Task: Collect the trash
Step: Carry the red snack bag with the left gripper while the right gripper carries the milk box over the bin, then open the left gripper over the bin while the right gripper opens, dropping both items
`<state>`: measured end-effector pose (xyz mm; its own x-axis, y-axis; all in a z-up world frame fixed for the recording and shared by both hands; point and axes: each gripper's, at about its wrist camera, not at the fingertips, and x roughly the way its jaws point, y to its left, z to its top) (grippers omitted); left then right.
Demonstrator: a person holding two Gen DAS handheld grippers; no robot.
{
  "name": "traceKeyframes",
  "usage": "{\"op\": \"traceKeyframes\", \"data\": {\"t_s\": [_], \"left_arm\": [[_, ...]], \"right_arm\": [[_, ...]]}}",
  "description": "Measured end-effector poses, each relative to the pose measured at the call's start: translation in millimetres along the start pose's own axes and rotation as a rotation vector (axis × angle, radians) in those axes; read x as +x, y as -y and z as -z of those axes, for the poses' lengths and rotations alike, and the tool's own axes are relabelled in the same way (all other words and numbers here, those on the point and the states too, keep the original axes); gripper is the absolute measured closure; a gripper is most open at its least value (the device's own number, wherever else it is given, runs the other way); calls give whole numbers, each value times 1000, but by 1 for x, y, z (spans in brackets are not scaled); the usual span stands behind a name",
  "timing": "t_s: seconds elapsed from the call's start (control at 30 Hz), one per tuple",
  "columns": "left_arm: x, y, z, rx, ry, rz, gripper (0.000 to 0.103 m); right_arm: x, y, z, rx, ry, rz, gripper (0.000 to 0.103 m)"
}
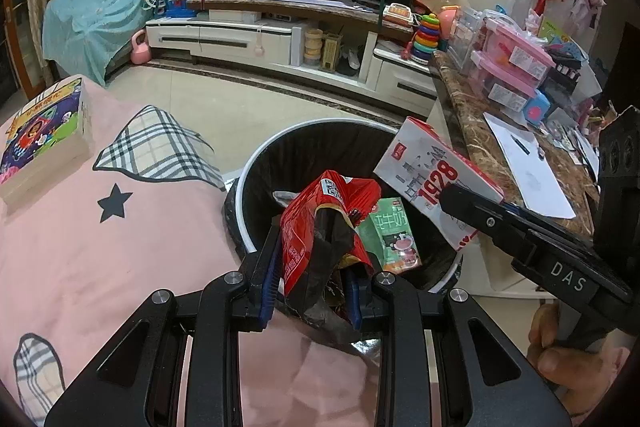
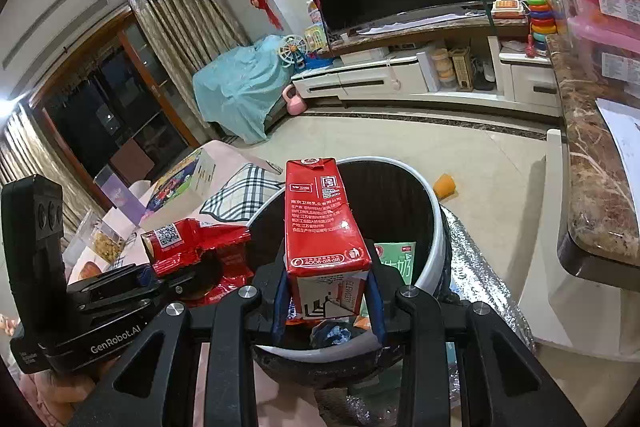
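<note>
While a book (image 1: 44, 135) lies far left on the pink bed (image 1: 120, 247), the left tongs (image 1: 312, 291) pinch a red wrapper (image 1: 320, 227) above the bin's (image 1: 256, 163) near rim. A green carton (image 1: 394, 235) lies inside. Right of it, the right tongs (image 2: 330, 301) pinch a red-and-white carton (image 2: 324, 223) over the bin, beside the marble surface (image 1: 480, 131).

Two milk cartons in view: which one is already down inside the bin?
The green milk carton, lying inside the black-lined trash bin. The red-and-white milk carton is clamped in the right gripper above the bin.
</note>
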<state>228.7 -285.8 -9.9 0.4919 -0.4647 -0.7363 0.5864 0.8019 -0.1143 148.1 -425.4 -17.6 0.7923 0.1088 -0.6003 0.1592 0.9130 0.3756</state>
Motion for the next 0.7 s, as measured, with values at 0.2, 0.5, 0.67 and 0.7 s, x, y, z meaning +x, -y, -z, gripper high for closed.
{"op": "traceKeyframes", "data": {"t_s": [0.2,0.5,0.67,0.7], "left_arm": [[5,1,-5,2,-9,-2,78],[13,6,-9,9,-18,-4,78],[16,5,-9,9,-28,-7,77],[17,5,-9,8,-29,-8,77]], "right_arm": [[6,0,-3,-6,-15,10,71],[12,1,-9,-17,-28,22,71],[15,1,-10,-21,-36,26,71],[16,1,-10,-22,-38,27,71]]}}
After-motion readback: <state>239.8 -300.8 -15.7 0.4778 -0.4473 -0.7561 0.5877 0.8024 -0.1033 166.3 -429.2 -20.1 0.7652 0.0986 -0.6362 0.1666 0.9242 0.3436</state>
